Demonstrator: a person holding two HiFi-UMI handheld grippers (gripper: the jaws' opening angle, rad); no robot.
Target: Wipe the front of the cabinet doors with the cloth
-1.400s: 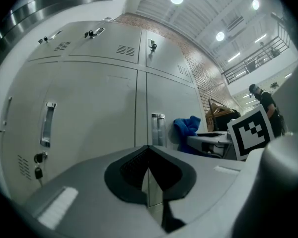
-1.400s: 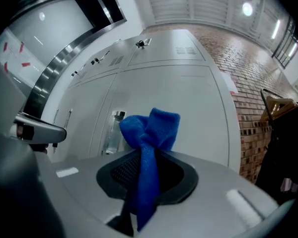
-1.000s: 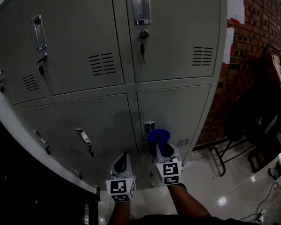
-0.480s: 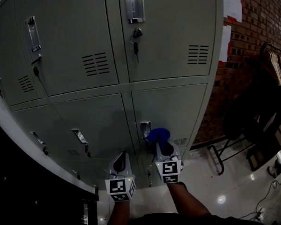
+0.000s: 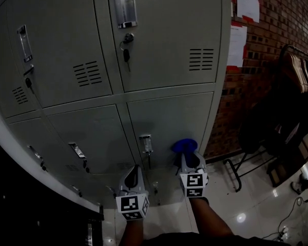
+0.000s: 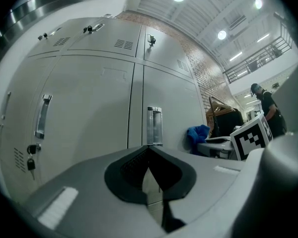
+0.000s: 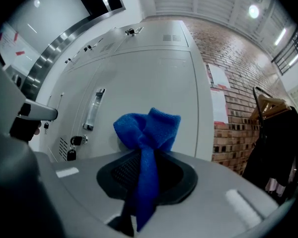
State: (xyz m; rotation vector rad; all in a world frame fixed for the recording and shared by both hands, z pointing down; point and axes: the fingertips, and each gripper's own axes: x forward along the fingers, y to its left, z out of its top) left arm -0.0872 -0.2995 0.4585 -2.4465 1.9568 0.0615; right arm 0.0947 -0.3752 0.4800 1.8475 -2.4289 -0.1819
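The right gripper (image 5: 191,160) has its jaws pinched tight on the blue cloth (image 5: 184,146). The cloth sticks out past the tips in a puffy bunch, and a thin tail of it hangs back between them. The left gripper (image 5: 135,172) has its jaws closed together with nothing in them, and it waits off to the side of the right jaws.

The bunch is right in front of the low cabinet door (image 5: 169,114). I cannot tell if it is touching the metal yet. To wipe well, I think the soft bunch should press flat on the door, so the hard tips stay off the paint. Long, slow strokes from one edge to the other would miss fewer spots. The handle (image 5: 146,143), just to the side of the cloth, could snag it, so go around it with care.

The doors are smooth grey metal with little slots. Higher up from the jaws, a bunch of keys (image 5: 126,53) hangs in a lock. To the other side of the right jaws is a brick wall (image 5: 269,60) with papers (image 5: 245,1) on it, and dark clothes on a rack (image 5: 297,76). The floor (image 5: 241,204) is shiny.
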